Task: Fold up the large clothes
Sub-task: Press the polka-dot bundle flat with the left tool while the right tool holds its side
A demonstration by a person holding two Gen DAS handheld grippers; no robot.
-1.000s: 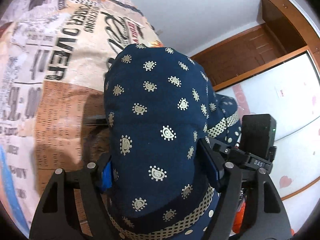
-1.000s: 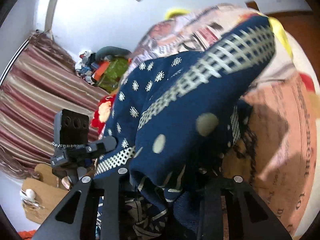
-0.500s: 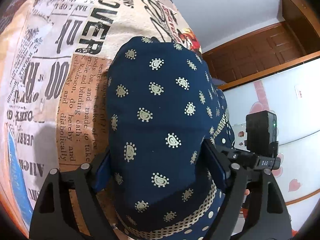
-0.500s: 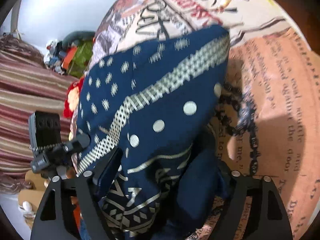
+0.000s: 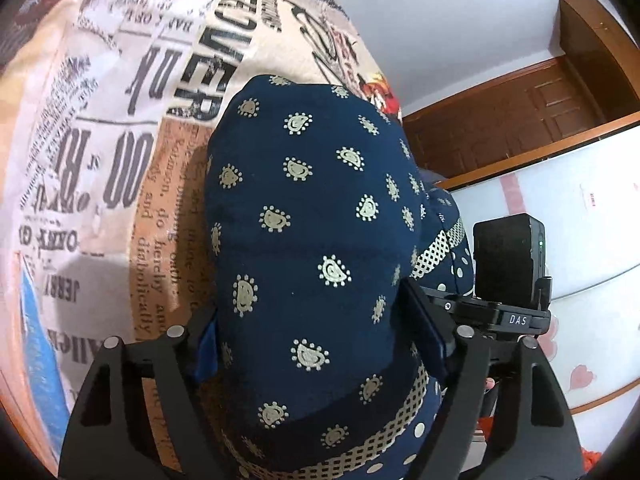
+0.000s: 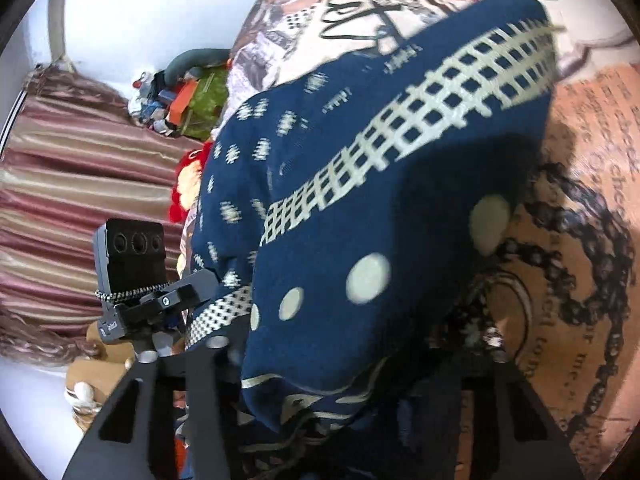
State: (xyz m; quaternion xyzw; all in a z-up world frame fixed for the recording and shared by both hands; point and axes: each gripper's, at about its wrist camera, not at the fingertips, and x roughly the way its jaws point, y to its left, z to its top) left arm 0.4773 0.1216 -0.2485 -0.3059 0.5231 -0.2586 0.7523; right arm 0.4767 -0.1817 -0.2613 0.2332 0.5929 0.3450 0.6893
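Navy woven cloth, one garment point(image 5: 312, 240), matte, printed with cream paisley motifs, polka dots and a cream lattice band. It is bunched into a thick rounded fold draped over both grippers, above one bedspread point(image 5: 100, 152) of newspaper-print fabric, soft and slightly wrinkled.

Two grippers counted, each black, with two fingers.

Left gripper point(image 5: 320, 336): jaws wide but closing, blue pads point(image 5: 424, 332) pressed against both flanks of the cloth mound, so it is grasping the garment.

Right gripper point(image 6: 340, 364): jaws closing, the garment point(image 6: 380, 184) lying between and over the fingers; its fingertips are buried under cloth and the view is blurred, so whether the pads actually pinch the cloth cannot be told.

Background: one striped curtain point(image 6: 60, 184), satin-like, pleated; one dark wooden door point(image 5: 520, 120), panelled; one glossy white wardrobe front point(image 5: 580, 220) with pink heart stickers.
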